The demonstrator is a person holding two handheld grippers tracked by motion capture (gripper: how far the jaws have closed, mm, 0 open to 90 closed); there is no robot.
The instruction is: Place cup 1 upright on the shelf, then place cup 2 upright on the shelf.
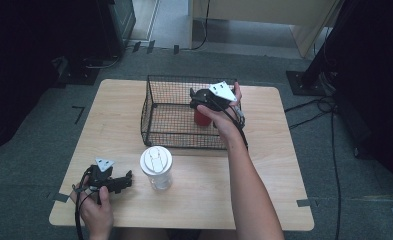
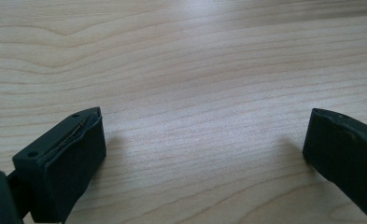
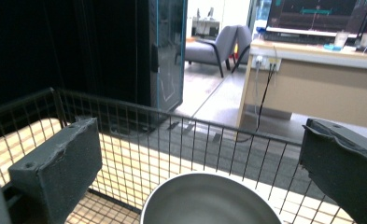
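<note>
A black wire basket [image 1: 154,107] stands at the back middle of the wooden table [image 1: 269,185]. Inside it, near its right wall, is a red cup [image 1: 202,119]. My right gripper [image 1: 200,106] hovers just over that cup, open. In the right gripper view the cup's metal inside [image 3: 209,200] lies low between the wide-apart jaws of the right gripper [image 3: 200,154], with the basket's mesh wall [image 3: 125,121] beyond. My left gripper [image 1: 127,178] rests low at the table's front left, open; in the left gripper view the left gripper [image 2: 204,140] has bare wood between its jaws.
A clear jar with a white lid [image 1: 157,167] stands in front of the basket, just right of the left gripper. Dark equipment stands beyond the table's left and right, with cables on the carpet at the right. A desk and a chair show far off in the right gripper view.
</note>
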